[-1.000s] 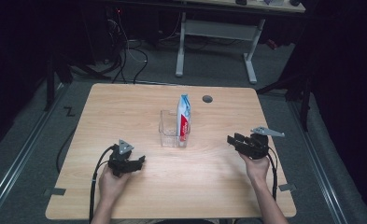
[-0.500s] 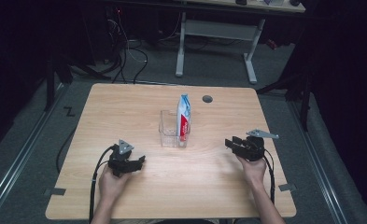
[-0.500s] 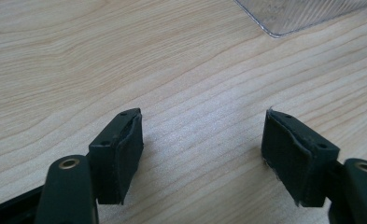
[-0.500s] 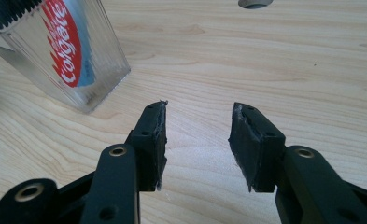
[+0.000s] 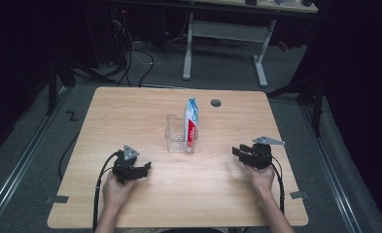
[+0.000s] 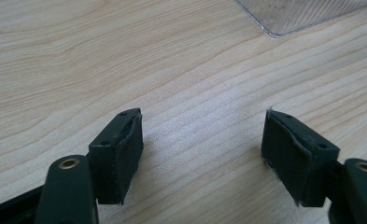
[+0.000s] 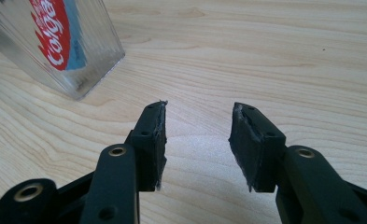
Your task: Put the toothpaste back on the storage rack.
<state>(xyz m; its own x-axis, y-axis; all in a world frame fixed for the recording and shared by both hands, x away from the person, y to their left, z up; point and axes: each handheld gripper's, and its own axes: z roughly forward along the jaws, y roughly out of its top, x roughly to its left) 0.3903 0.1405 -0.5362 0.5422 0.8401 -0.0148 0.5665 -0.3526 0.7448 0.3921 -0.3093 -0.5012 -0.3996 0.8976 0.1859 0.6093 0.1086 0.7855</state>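
Both grippers rest low over the table (image 5: 130,111), one at each side of the near half. Left gripper (image 5: 145,168) is held by the left hand (image 5: 116,189) near the front left part, and its jaws stand wide apart with only bare wood between them; in the left gripper view (image 6: 202,140) a corner of the clear box (image 6: 302,16) is seen ahead and to the right, well apart from the jaws. Right gripper (image 5: 238,152) is held by the right hand (image 5: 262,178) at the right side, with its jaws pointing toward the middle of the table. Its jaws are also open, a bit narrower than the left ones, and hold nothing (image 7: 197,140). Clear box (image 5: 177,136) stands at the middle of the table, between the two grippers. Toothpaste (image 5: 192,121) stands upright in it, at its right side, and rises above its rim. Through the ribbed wall the red label of the toothpaste (image 7: 55,32) is visible, ahead and left of the right jaws, not touching them
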